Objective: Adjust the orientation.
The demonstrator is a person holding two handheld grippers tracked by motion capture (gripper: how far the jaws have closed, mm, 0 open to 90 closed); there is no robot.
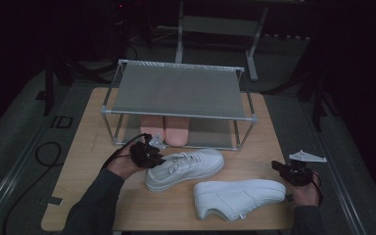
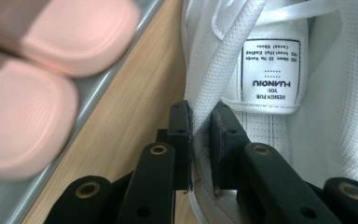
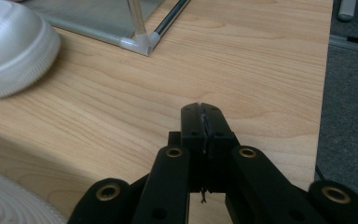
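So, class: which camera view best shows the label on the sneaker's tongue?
The left gripper view: the label fills it, print legible, just beyond the left hand-held gripper clamping the sneaker. The high view shows that sneaker whole, label unreadable. The right gripper view catches a white toe.

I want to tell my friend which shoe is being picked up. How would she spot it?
Find the metal shoe rack on the wooden table. In front of it lie two white sneakers. It is the sneaker nearer the rack, with its heel collar pinched by the left tool; the other sneaker lies untouched by the table's front edge.
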